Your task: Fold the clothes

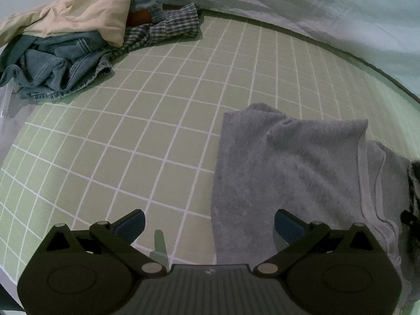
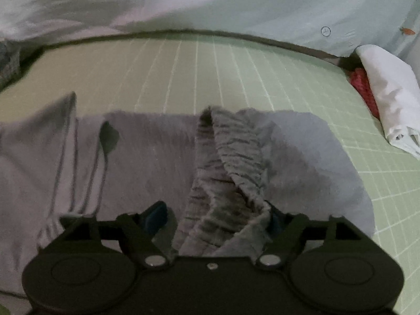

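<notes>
A grey pair of sweat shorts (image 1: 294,168) lies on the green grid mat (image 1: 162,99), its legs pointing away in the left wrist view. My left gripper (image 1: 210,223) is open and empty, just above the near hem of the left leg. In the right wrist view the grey shorts (image 2: 147,155) lie flat with the ribbed elastic waistband (image 2: 223,183) bunched up between the fingers. My right gripper (image 2: 218,218) is open, its blue pads (image 2: 157,216) on either side of the waistband.
A pile of clothes (image 1: 71,34) sits at the mat's far left: cream cloth, denim and a plaid shirt. A white folded cloth (image 2: 391,97) and something red (image 2: 365,89) lie at the mat's far right. A pale sheet (image 2: 236,2) lies beyond the mat.
</notes>
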{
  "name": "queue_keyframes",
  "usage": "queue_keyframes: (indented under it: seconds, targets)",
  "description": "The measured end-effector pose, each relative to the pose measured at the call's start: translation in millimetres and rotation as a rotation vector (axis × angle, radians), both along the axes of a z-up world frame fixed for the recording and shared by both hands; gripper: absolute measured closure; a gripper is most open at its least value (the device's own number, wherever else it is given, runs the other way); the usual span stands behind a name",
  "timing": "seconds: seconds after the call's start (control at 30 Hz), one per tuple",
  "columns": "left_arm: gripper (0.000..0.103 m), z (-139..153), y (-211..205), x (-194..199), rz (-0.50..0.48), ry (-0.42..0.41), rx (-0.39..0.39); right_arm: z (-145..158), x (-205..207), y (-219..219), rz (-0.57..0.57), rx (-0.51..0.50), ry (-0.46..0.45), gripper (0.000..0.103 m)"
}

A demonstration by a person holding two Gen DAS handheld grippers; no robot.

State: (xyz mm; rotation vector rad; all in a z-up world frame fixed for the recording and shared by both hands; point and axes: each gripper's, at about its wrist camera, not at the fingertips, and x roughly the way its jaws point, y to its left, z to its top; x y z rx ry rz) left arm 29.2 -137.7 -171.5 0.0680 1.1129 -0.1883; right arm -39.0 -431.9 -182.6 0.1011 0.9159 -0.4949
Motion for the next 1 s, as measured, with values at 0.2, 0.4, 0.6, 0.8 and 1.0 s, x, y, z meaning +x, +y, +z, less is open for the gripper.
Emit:
queue_keyframes:
  seconds: [0.2,0.4,0.6,0.8,1.0]
  targets:
    - [0.000,-1.5,7.8,6.6,0.029,0.007,-0.020,23.8,-12.7,-11.4,-0.082,0.030,-0.103,0.083]
    - [0.000,-3.8,13.0,10.4,0.041,0.016,-0.038,64.5,-22.7,17.4,0.003,0.012,-0.206,0.083]
    - [0.000,-10.0,16.1,13.2,0.039,0.042,-0.050,30.4,-4.3,37.9,0.103,0.128,-0.036,0.058]
    - [0.000,-14.4,11.5,15.3,0.008,0.061,-0.075,64.9,-14.1,25.2,0.020,0.089,-0.154,0.018]
    - [0.002,-18.9,-1.9,15.3,-0.043,0.077,-0.105,70.5,-32.3,-10.0,-0.185,0.148,-0.183,0.011]
